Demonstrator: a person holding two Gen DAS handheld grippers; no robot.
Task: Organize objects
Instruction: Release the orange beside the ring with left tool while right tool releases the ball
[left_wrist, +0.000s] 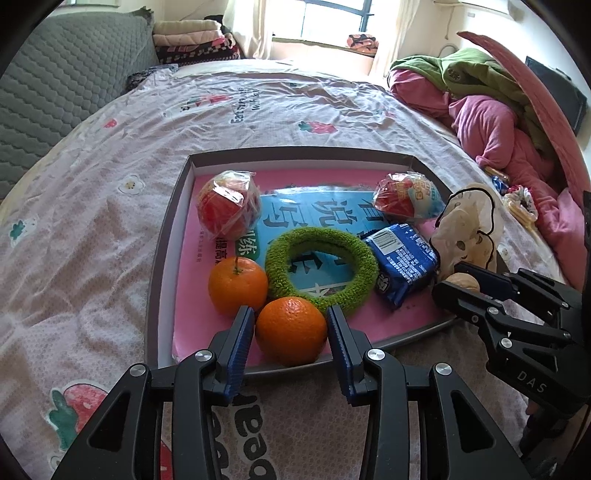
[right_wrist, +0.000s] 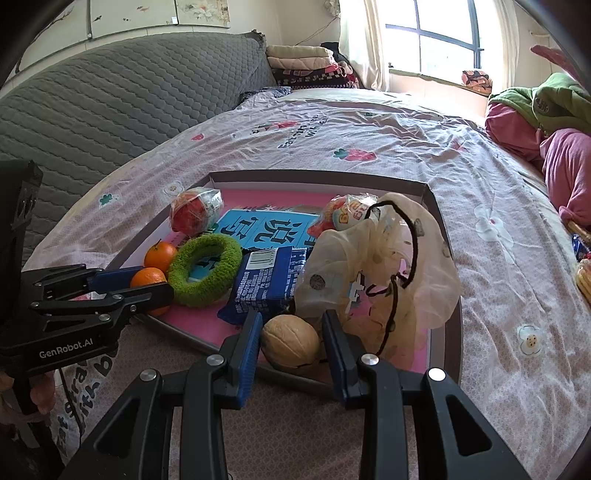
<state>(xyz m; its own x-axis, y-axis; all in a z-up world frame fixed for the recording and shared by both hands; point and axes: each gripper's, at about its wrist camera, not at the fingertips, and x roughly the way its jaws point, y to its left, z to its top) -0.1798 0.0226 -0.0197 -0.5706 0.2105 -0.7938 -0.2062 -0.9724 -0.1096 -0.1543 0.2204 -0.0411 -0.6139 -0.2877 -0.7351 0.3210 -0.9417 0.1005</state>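
Both grippers down at the tray edge.
Left gripper clamped on near orange — right gripper straddling walnut, pad contact impossible to tell.

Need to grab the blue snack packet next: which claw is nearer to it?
Right. The right claw sits just below the blue snack packet, around a walnut; the left claw straddles an orange, farther off.

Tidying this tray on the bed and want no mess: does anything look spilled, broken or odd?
Nothing spilled or broken. Only the cream drawstring bag looks untidy: it slumps crumpled over the tray's right edge, cord loose. The two oranges, green ring and blue packet lie intact.
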